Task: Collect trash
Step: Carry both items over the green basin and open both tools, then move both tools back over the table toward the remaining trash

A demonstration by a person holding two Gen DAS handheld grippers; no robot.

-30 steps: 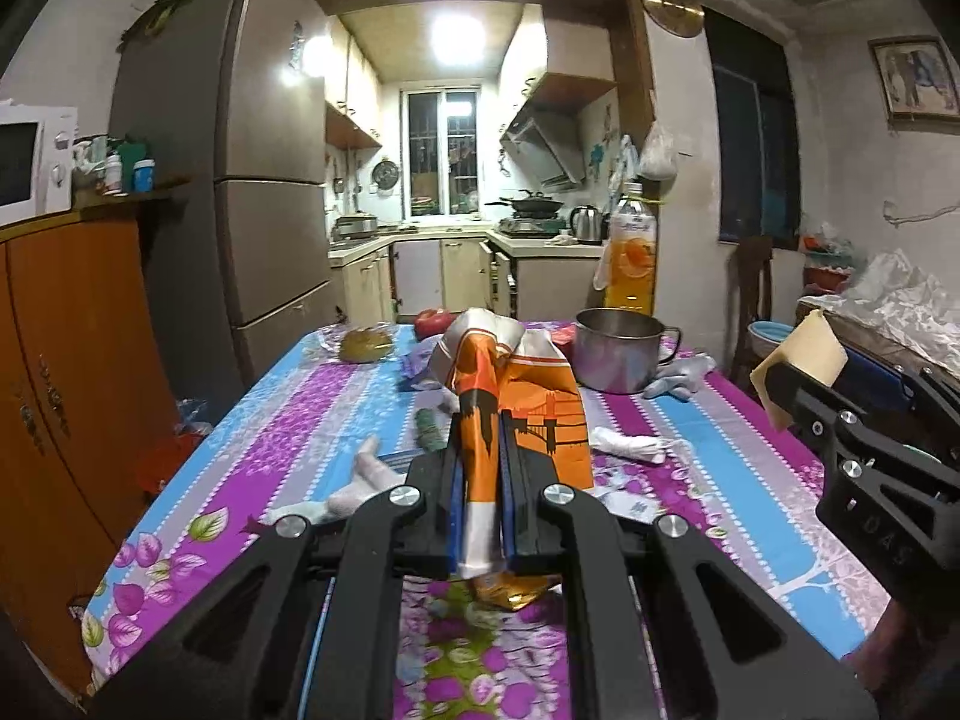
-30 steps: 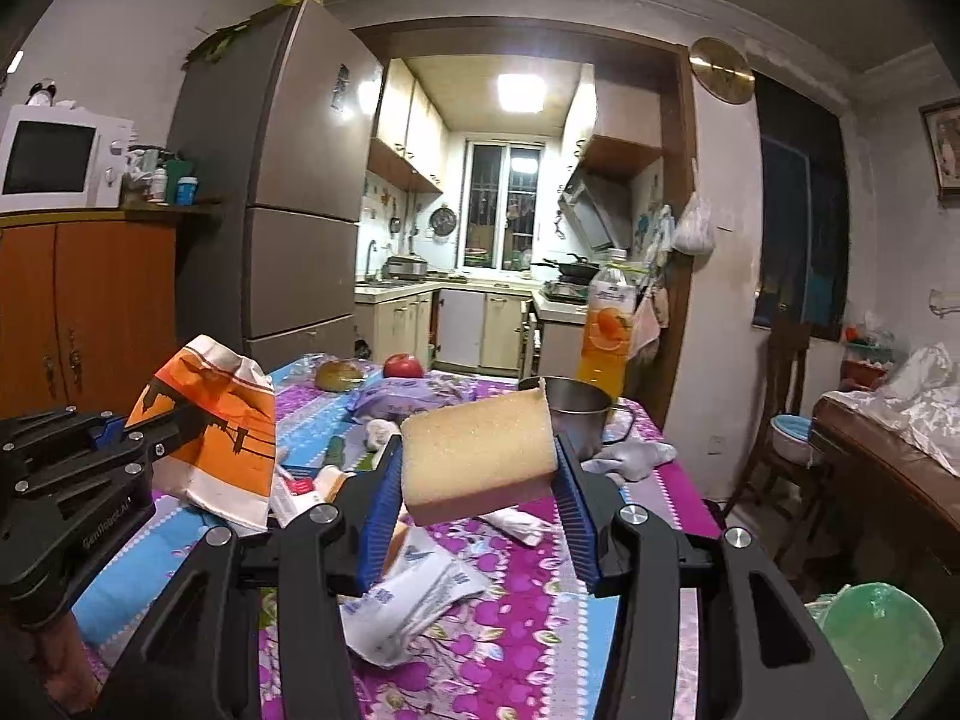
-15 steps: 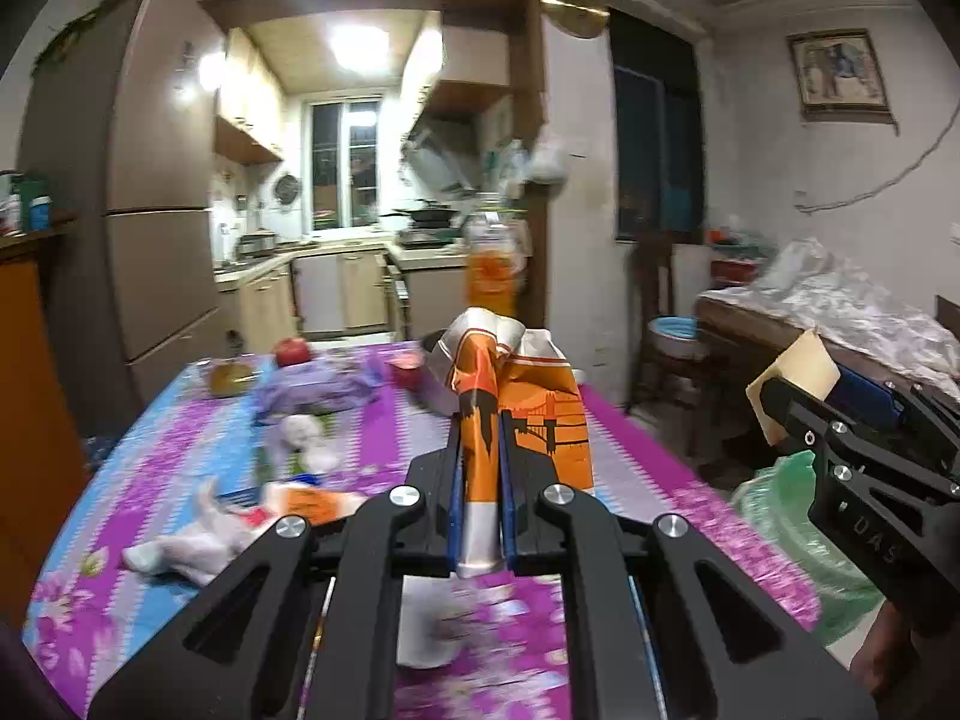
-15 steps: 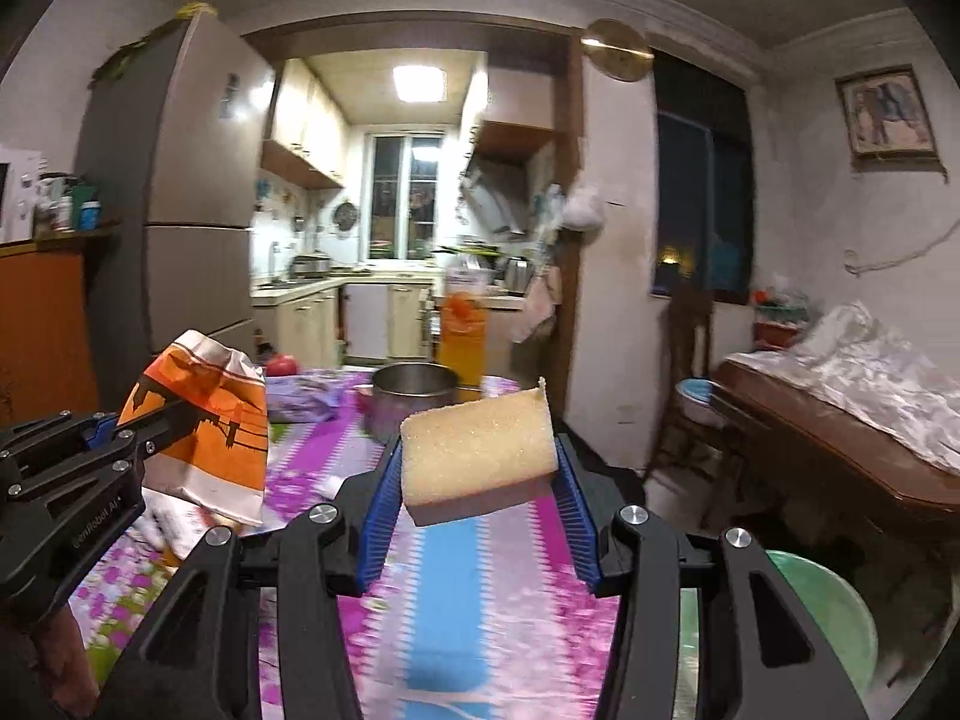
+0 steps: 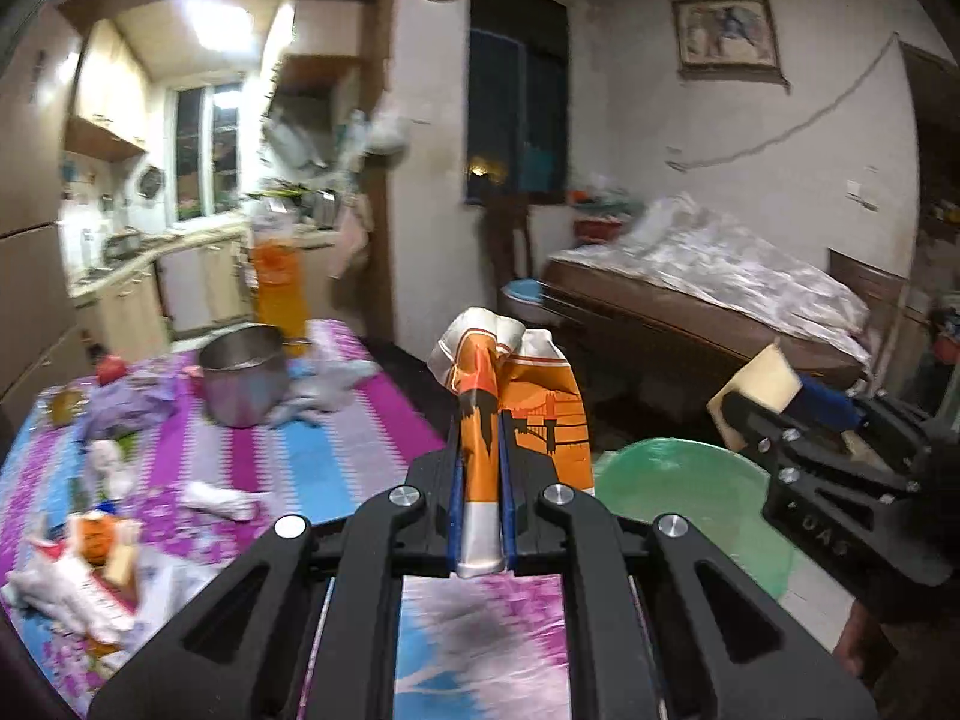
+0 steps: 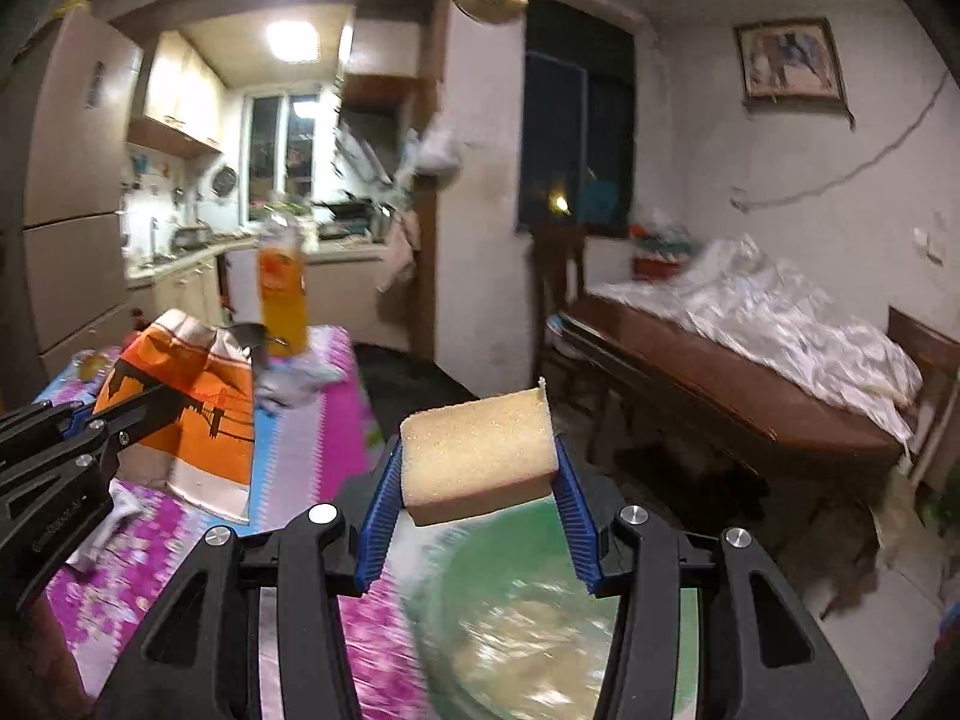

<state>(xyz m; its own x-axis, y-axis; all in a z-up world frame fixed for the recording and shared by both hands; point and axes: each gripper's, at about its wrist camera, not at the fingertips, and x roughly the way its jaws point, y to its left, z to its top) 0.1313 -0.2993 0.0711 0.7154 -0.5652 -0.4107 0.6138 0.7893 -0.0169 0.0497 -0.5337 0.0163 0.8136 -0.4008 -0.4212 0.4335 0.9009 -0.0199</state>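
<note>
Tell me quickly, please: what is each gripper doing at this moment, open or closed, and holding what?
Left gripper: closed on the orange snack bag.
Right gripper: closed on the yellow sponge, above the green trash bag.

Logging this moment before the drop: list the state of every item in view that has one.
Left gripper: shut on the orange-and-white crumpled snack bag, held upright.
Right gripper: shut on the yellow rectangular sponge, above the bin.
Green-lined round trash bin: open, holding some trash.
Steel pot: upright, uncovered.
Orange drink bottle: upright.
</note>
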